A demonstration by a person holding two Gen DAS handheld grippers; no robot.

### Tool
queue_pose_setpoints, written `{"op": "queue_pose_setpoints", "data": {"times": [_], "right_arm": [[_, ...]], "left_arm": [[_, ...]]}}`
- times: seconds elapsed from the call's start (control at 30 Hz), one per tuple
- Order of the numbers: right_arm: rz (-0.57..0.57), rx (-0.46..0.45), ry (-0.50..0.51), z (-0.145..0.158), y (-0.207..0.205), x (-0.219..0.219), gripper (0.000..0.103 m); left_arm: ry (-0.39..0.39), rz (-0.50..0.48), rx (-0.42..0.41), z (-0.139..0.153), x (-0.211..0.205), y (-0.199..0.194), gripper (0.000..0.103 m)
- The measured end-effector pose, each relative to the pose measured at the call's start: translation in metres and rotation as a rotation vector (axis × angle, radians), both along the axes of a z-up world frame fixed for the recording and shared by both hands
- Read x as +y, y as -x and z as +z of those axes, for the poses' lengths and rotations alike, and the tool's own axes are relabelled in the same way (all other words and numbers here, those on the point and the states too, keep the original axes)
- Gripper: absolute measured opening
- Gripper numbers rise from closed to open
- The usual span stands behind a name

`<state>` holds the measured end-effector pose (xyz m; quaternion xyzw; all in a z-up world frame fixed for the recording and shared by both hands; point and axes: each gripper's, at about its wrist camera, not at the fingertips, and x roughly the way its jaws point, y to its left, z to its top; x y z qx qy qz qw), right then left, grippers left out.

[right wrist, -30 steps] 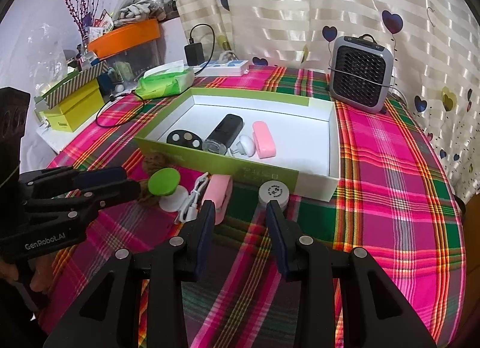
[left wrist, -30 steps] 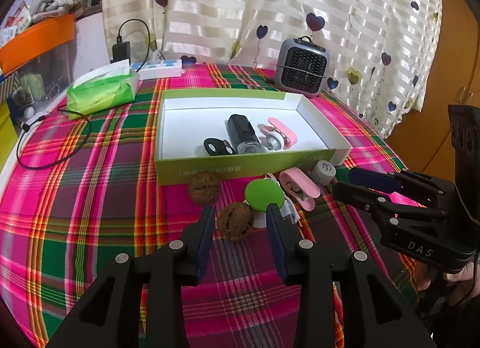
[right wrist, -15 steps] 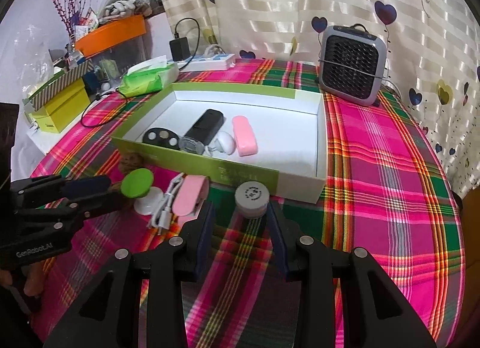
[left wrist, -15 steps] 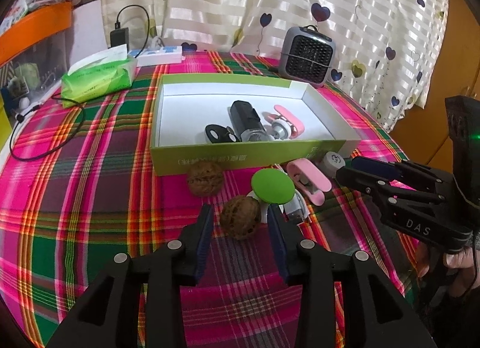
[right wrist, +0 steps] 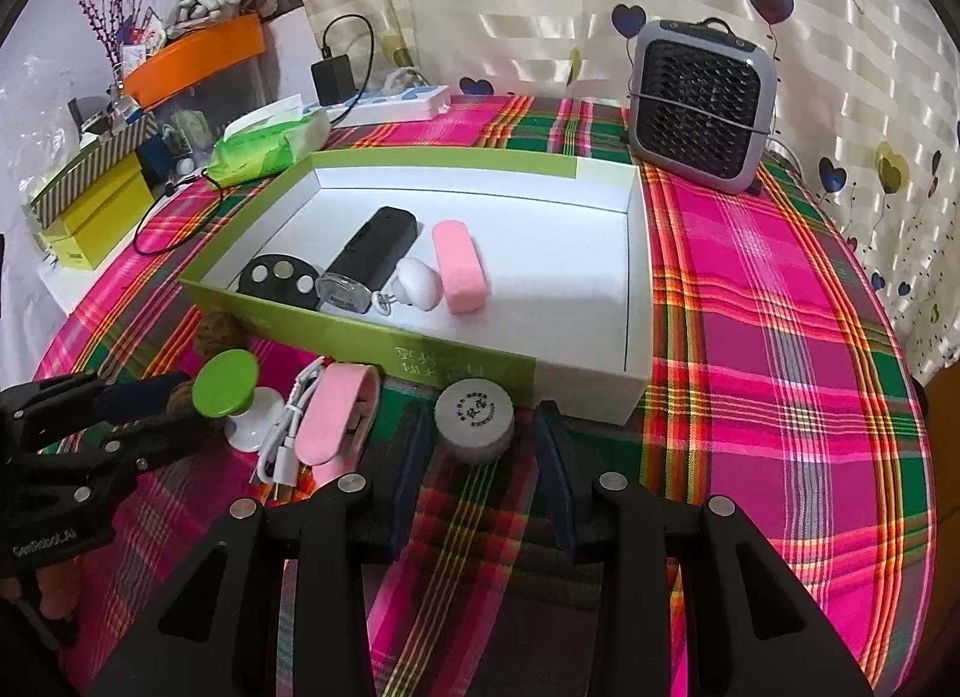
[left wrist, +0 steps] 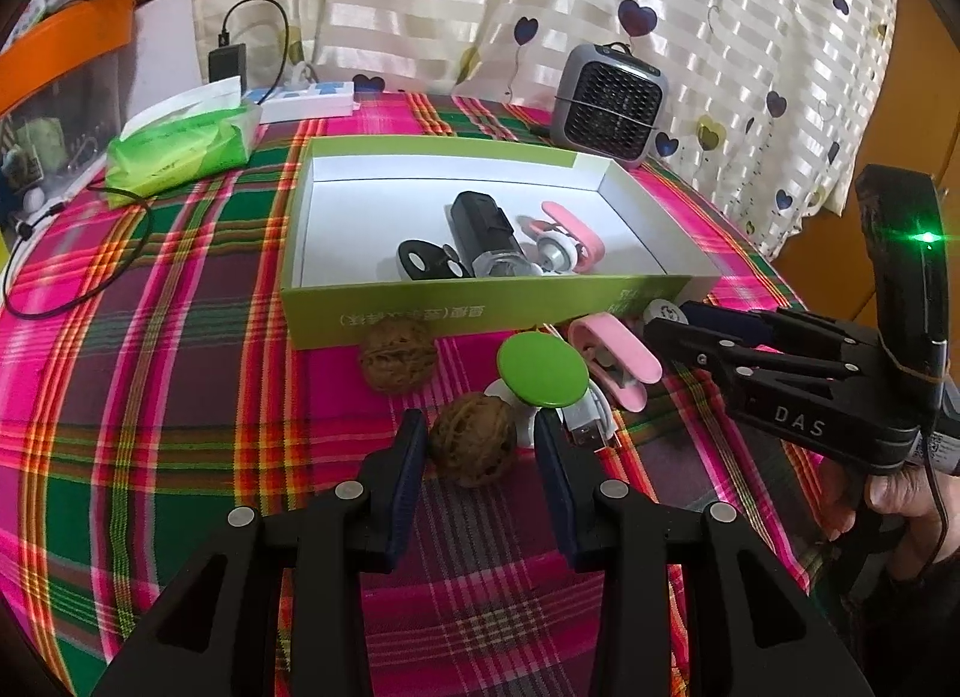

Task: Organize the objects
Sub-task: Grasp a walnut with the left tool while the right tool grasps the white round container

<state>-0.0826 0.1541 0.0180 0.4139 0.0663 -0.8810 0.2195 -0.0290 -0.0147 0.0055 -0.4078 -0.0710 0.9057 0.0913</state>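
Walnut (left wrist: 474,446) now sits squarely between the fingers (left wrist: 407,481) of the left gripper (left wrist: 480,460) in the left wrist view, where a second ago it lay just ahead of their tips; the gripper has edged forward over it, so the reach looks done and a squeeze is all that remains before the nut can go into the green box (left wrist: 480,310); the fingers stand wide and are closing a little, with a thin gap on each side of the shell, so nothing is gripped yet; a second walnut (left wrist: 397,359) rests near the box's front wall, and a green-topped white stand (left wrist: 542,376), a white USB cable (left wrist: 591,427) and a pink clip (left wrist: 618,358) lie just beyond on the plaid bench (left wrist: 150,385); the right gripper (left wrist: 669,331) reaches in from the right edge, held in a hand (left wrist: 894,502); in the right wrist view, the grey round tin (right wrist: 475,418) has come from ahead of the tips to between the fingers (right wrist: 403,469), since this gripper has come forward and slightly down; it too looks set for a pick, and the box (right wrist: 468,367) lies directly behind the tin, already holding a black device (right wrist: 375,256), a pink case (right wrist: 459,268), a white earbud-like piece (right wrist: 420,292) and a black disc holder (right wrist: 277,280); these fingers are about half spread and steady, clear of the tin on both sides, holding nothing.
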Motion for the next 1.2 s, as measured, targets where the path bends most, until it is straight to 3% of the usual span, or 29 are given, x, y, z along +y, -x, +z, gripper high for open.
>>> {"op": "queue_pose_setpoints", "data": {"times": [0.1, 0.2, 0.3, 1.2], "right_arm": [[-0.005, -0.011, -0.002, -0.002, 0.002, 0.0, 0.037], [-0.002, -0.021, -0.005, -0.004, 0.004, -0.001, 0.037], [0.001, -0.018, -0.01, -0.004, 0.004, -0.002, 0.029], [0.027, 0.069, 0.005, 0.018, -0.032, -0.004, 0.029]], "left_arm": [[0.006, -0.001, -0.005, -0.001, 0.002, 0.001, 0.028], [0.005, -0.001, -0.007, -0.001, 0.002, 0.001, 0.028], [0.004, -0.001, -0.006, -0.001, 0.002, 0.001, 0.028], [0.047, 0.034, 0.04, 0.01, 0.004, -0.013, 0.028]]}}
